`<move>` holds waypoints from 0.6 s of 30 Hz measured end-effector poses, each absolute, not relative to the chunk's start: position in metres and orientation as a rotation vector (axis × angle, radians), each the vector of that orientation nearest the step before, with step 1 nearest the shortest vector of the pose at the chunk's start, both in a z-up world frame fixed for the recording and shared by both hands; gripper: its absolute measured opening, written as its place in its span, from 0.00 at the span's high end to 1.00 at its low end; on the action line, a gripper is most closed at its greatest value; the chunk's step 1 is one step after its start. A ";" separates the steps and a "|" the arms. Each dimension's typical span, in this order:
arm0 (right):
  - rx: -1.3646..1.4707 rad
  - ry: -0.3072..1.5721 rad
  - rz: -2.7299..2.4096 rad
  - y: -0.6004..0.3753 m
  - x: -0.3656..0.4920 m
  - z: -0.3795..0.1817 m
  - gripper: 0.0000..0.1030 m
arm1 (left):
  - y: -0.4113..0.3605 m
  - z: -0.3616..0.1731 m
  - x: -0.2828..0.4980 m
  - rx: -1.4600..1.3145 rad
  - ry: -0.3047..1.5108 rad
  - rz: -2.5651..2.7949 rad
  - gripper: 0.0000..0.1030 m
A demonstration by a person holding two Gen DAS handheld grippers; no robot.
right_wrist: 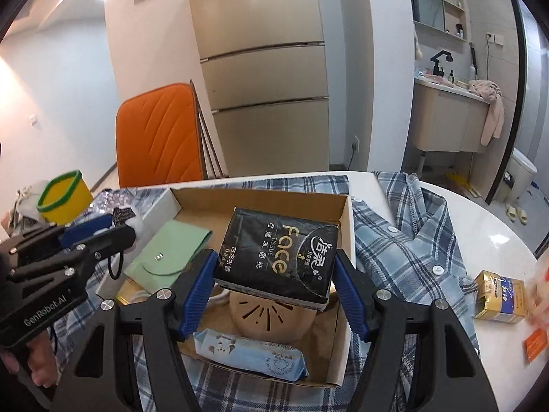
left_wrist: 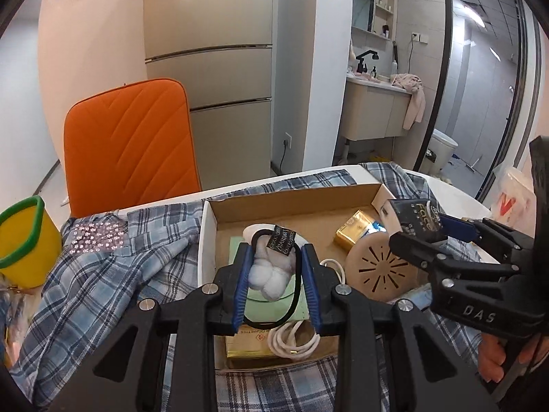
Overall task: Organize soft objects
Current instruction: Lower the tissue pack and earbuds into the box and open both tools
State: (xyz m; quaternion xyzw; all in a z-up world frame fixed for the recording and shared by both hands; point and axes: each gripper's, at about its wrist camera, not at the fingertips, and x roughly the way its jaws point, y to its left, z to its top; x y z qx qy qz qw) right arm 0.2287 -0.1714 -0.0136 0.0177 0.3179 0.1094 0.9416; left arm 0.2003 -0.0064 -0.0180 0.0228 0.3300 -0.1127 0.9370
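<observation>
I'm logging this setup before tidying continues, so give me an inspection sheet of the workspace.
Surface: white table under a plaid shirt.
Job's things: white plush, black tissue pack, both held above the cardboard box.
Clutter: green pouch, round tan disc, wipes pack, gold pack.
Grippers: left claw shut on plush; right claw shut on tissue pack.
Cables: white cord in box.
Surroundings: orange chair, fridge.

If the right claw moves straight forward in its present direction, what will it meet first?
Probably the far wall of the cardboard box: the right claw, shut on the black tissue pack, points over the box toward it. Depth is unclear.
</observation>
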 end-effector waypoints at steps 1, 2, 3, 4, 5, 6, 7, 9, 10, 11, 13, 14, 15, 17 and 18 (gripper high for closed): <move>0.032 0.651 0.226 -0.170 0.229 -0.016 0.33 | -0.008 -0.019 0.201 0.051 0.674 -0.231 0.73; 0.030 0.654 0.230 -0.169 0.229 -0.017 0.33 | -0.008 -0.019 0.202 0.053 0.675 -0.232 0.73; 0.029 0.654 0.234 -0.167 0.228 -0.018 0.33 | -0.009 -0.020 0.202 0.056 0.677 -0.233 0.72; 0.030 0.651 0.236 -0.167 0.228 -0.019 0.33 | -0.009 -0.021 0.202 0.058 0.680 -0.236 0.72; 0.031 0.649 0.238 -0.169 0.228 -0.019 0.33 | -0.010 -0.022 0.202 0.060 0.682 -0.237 0.72; 0.031 0.649 0.239 -0.168 0.228 -0.020 0.33 | -0.009 -0.023 0.203 0.062 0.684 -0.237 0.72; 0.029 0.650 0.239 -0.168 0.228 -0.020 0.33 | -0.008 -0.024 0.204 0.062 0.687 -0.239 0.72; 0.027 0.650 0.235 -0.169 0.229 -0.021 0.33 | -0.008 -0.026 0.206 0.060 0.694 -0.239 0.72; 0.026 0.649 0.231 -0.169 0.229 -0.021 0.33 | -0.008 -0.027 0.207 0.061 0.697 -0.238 0.72; 0.027 0.649 0.228 -0.170 0.230 -0.021 0.32 | -0.008 -0.027 0.207 0.060 0.698 -0.237 0.71; 0.029 0.639 0.214 -0.170 0.229 -0.021 0.32 | -0.007 -0.027 0.209 0.057 0.699 -0.234 0.66; 0.024 0.633 0.211 -0.170 0.228 -0.020 0.31 | -0.006 -0.027 0.209 0.054 0.698 -0.234 0.65; 0.019 0.631 0.211 -0.169 0.228 -0.020 0.27 | -0.006 -0.027 0.209 0.052 0.695 -0.233 0.64; 0.014 0.614 0.206 -0.170 0.226 -0.018 0.19 | -0.005 -0.028 0.209 0.046 0.695 -0.226 0.53; 0.013 0.603 0.202 -0.170 0.224 -0.016 0.17 | -0.004 -0.028 0.209 0.038 0.689 -0.223 0.44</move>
